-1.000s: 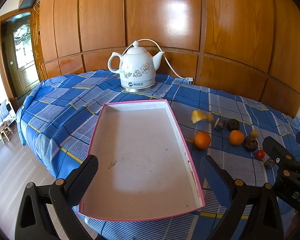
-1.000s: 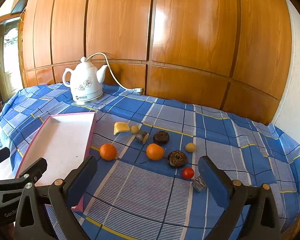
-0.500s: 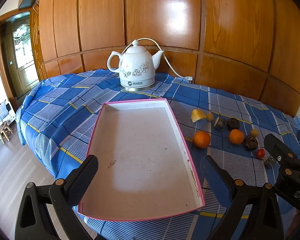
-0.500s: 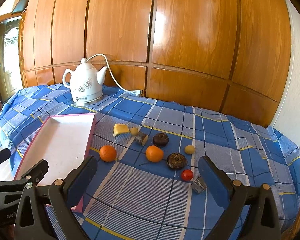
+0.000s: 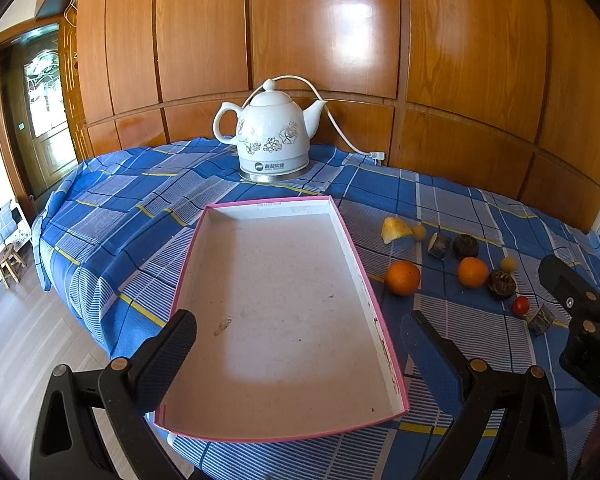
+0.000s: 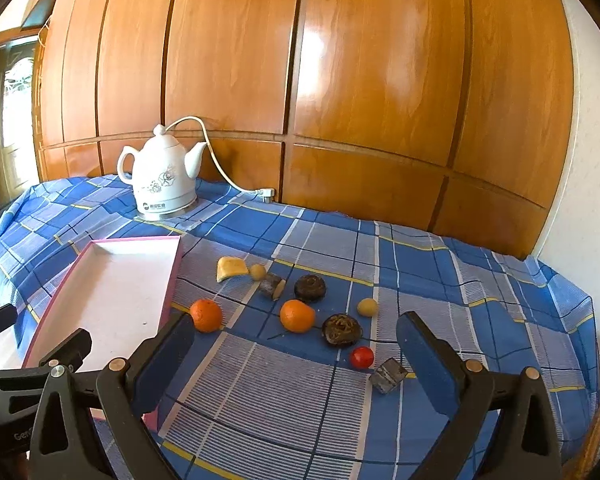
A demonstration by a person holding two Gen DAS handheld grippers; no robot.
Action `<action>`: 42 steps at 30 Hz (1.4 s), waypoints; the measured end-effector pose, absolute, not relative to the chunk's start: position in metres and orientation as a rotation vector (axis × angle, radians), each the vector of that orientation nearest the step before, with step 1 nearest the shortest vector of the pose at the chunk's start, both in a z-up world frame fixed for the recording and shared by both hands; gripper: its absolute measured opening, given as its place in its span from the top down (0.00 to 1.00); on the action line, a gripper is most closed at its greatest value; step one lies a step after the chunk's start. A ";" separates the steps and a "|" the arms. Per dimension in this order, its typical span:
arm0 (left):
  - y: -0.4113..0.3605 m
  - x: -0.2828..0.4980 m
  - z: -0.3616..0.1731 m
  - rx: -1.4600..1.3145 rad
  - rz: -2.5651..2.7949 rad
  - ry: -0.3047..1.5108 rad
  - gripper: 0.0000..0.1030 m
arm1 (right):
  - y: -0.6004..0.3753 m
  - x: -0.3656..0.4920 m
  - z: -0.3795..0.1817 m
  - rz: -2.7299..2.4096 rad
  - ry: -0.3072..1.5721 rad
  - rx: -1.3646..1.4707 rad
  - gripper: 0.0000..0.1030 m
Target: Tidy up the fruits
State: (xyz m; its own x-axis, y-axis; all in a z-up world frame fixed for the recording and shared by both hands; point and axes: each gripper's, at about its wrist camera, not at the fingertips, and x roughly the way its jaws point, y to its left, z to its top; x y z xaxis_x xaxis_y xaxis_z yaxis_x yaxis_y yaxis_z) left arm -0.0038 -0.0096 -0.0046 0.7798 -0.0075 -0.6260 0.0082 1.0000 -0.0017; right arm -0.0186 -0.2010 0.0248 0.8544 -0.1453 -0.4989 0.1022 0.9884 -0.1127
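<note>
A shallow white tray with a pink rim (image 5: 352,240) (image 6: 172,280) lies empty on the blue checked tablecloth. To its right lie several fruits: two oranges (image 6: 206,315) (image 6: 297,315), a red tomato (image 6: 361,357), two dark round fruits (image 6: 309,288) (image 6: 341,329), a yellow wedge (image 6: 230,268), two small yellow balls and two grey cut pieces. The oranges also show in the left wrist view (image 5: 403,277) (image 5: 473,272). My left gripper (image 5: 296,344) is open and empty above the tray's near end. My right gripper (image 6: 294,344) is open and empty, just short of the fruits.
A white floral electric kettle (image 5: 272,142) (image 6: 162,178) stands at the back of the table, its cord running to the wooden panel wall. The table's near left edge drops to the floor. A small stool (image 5: 10,258) stands on the floor at far left.
Both grippers have drifted slightly forward and up; the fruits sit a little lower in the right wrist view. Nothing on the table has moved.
</note>
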 end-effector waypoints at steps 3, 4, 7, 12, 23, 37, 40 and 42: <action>-0.010 -0.004 -0.004 0.001 -0.009 0.676 0.00 | -0.203 -0.019 0.027 -0.142 0.523 -0.077 0.00; -0.009 -0.004 -0.004 0.001 -0.009 0.677 0.00 | -0.204 -0.020 0.027 -0.144 0.521 -0.075 0.00; -0.010 -0.004 -0.005 0.003 -0.010 0.678 0.00 | -0.206 -0.020 0.028 -0.151 0.516 -0.070 0.00; -0.011 -0.004 -0.005 0.004 -0.010 0.677 0.00 | -0.208 -0.021 0.030 -0.157 0.513 -0.061 0.00; -0.014 -0.001 -0.003 0.014 -0.017 0.684 0.00 | -0.212 -0.020 0.031 -0.162 0.512 -0.048 0.00; -0.015 0.018 -0.010 -0.063 -0.181 0.786 0.00 | -0.256 0.016 0.014 -0.003 0.719 0.033 0.00; -0.023 0.026 -0.010 -0.025 -0.193 0.808 0.00 | -0.284 0.031 0.018 0.012 0.754 0.056 0.01; -0.031 0.032 -0.010 0.007 -0.216 0.820 0.00 | -0.302 0.041 0.018 0.000 0.773 0.053 0.01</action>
